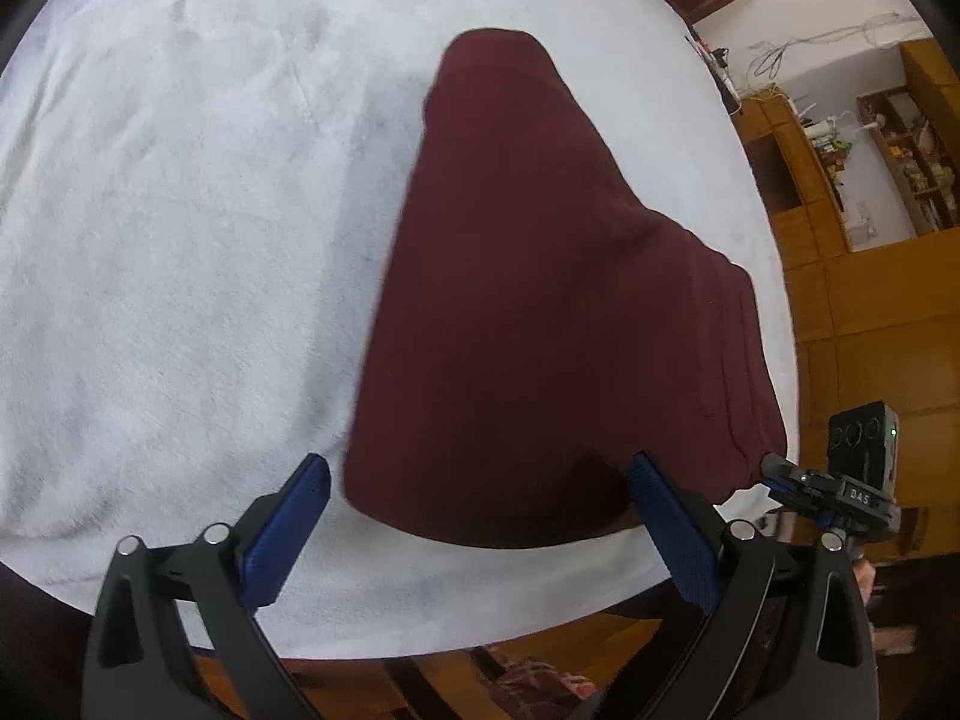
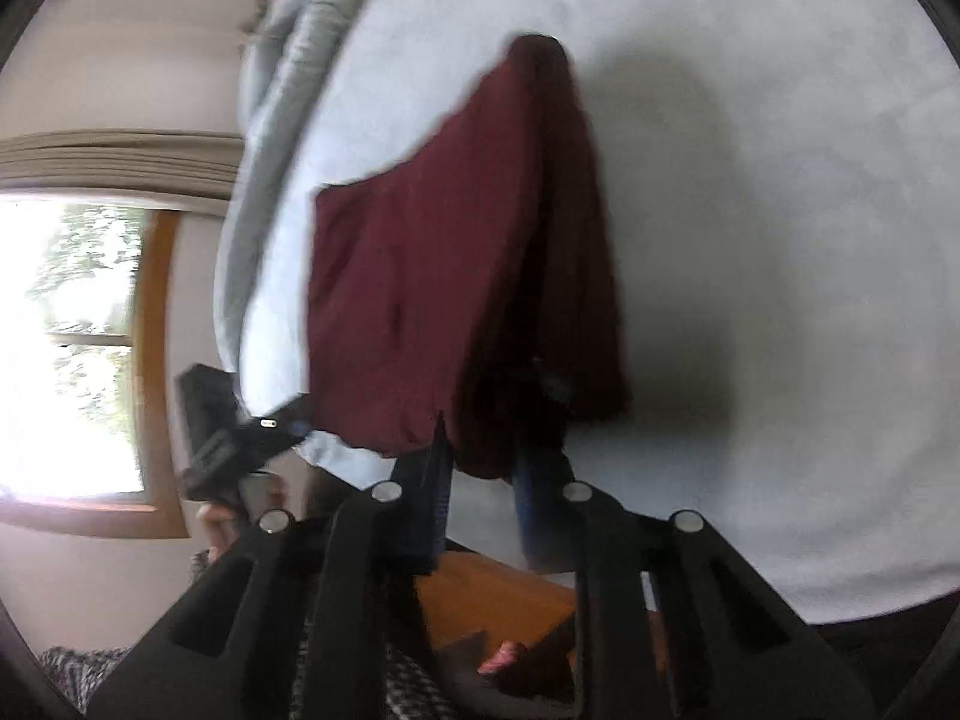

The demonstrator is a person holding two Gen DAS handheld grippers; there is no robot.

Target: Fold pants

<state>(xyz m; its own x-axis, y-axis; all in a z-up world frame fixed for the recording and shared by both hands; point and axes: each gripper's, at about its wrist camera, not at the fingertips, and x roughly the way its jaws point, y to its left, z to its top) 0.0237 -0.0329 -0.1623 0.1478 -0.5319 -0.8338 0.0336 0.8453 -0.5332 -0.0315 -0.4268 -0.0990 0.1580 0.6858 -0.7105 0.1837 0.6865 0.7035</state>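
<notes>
Blue-padded jaws of the right gripper (image 2: pixel 480 468) are clamped on the maroon pants (image 2: pixel 456 276), lifted mid-fold over the white blanket (image 2: pixel 780 240), while the left gripper (image 1: pixel 480 504) is held apart; laying flat is judged next

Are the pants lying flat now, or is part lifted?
Part lifted: the right gripper pinches one end of the pants above the bed.
</notes>
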